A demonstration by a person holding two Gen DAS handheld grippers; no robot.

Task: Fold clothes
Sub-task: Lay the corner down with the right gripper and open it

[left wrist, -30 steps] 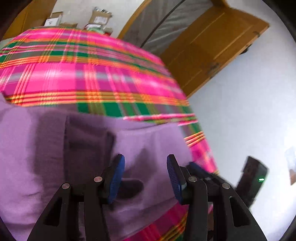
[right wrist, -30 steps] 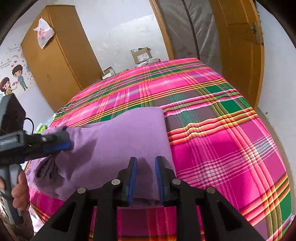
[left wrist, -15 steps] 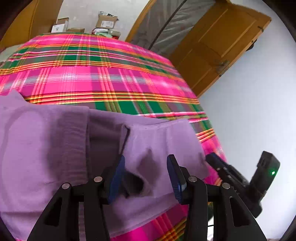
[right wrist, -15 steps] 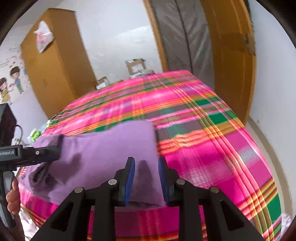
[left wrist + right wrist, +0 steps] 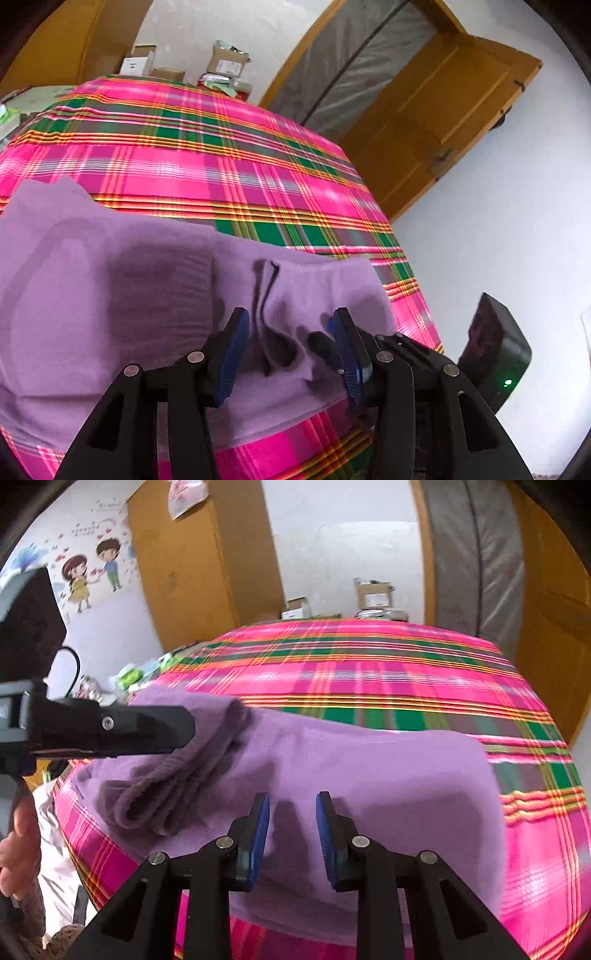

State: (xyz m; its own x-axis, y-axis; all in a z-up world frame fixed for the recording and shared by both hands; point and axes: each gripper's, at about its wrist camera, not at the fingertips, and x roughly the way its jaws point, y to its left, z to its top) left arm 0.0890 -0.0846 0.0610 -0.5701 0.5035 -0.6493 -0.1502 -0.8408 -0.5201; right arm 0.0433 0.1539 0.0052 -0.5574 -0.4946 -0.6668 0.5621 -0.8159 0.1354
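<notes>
Fingers (image 5: 236, 347) of the left gripper (image 5: 290, 349) stood well apart over the purple garment (image 5: 110, 295), with a bunched fold of the fabric rising between their blue pads; whether the pads touched that fold was hard to tell from the left wrist view. Those of the right gripper (image 5: 291, 834) were parted by a narrower gap and gripped nothing, hovering above a smooth stretch of the same garment (image 5: 388, 775).

Seen from the right wrist, the garment lay across the near part of the bed, on the pink-and-green plaid bedspread (image 5: 369, 675). A ribbed, rolled section (image 5: 177, 782) sat at about 9 o'clock from the right gripper, under the left gripper's black body (image 5: 110, 731), which reached in from the 9 o'clock edge. A hand (image 5: 18, 845) showed at the lower left edge.

At 12 o'clock beyond the bed stood cardboard boxes (image 5: 373, 594). A wooden wardrobe (image 5: 195, 561) rose at 11 o'clock, and a wooden door (image 5: 436, 110) showed at 1 o'clock in the left wrist view.
</notes>
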